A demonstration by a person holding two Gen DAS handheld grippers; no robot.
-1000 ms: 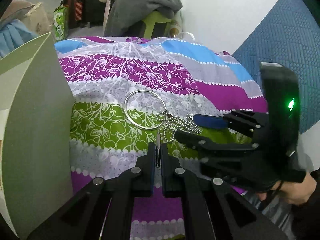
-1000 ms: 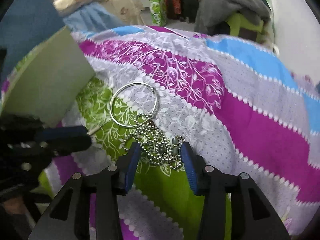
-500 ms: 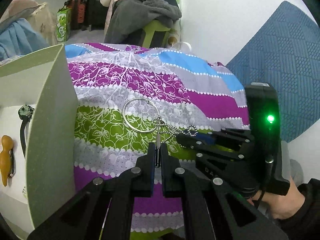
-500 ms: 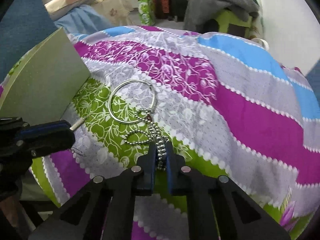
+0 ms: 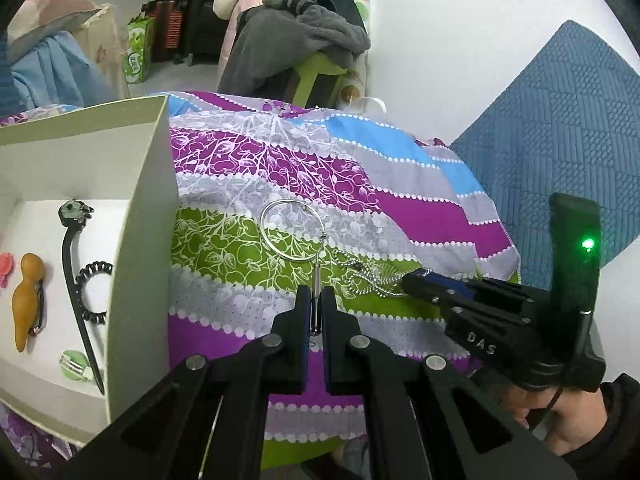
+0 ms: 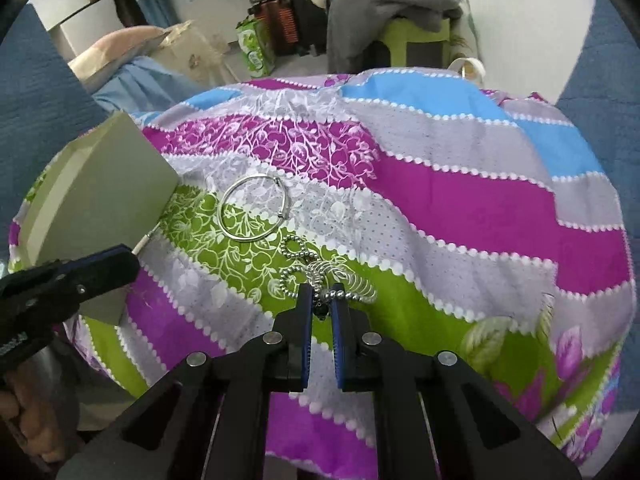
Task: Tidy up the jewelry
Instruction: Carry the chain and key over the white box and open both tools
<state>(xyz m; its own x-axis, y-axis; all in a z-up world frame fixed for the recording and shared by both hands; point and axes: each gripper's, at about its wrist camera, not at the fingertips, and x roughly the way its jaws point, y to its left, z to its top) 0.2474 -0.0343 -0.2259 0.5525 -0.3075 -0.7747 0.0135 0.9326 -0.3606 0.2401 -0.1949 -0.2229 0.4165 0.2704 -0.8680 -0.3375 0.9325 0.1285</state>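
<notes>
Item, far left: we note the open box (image 5: 132,240), its white floor already carrying a dark hair stick (image 5: 76,276), a black coil tie (image 5: 94,292), an orange gourd charm (image 5: 26,300) and a green clip (image 5: 74,364). Item, just right of the box wall: our left gripper (image 5: 316,308), fingers drawn narrow on a slim metal pin (image 5: 317,276) whose long axis runs straight ahead along the fingers, its far end reaching toward the silver bangle (image 5: 290,232), which lies flat on the bedspread (image 5: 400,208). Item, right of the bangle: the ball chain (image 6: 320,270), loosely coiled on the green stripe, trailing toward our right gripper (image 6: 321,306), fingers pinched narrow on a clump of its beads with the loops spread ahead. Relation we judge decisive: the box lies to the left of both grippers, the left one sitting just beside its wall, the right one well apart from it, so we reckon the chain must travel leftward across the bangle to reach the box.
</notes>
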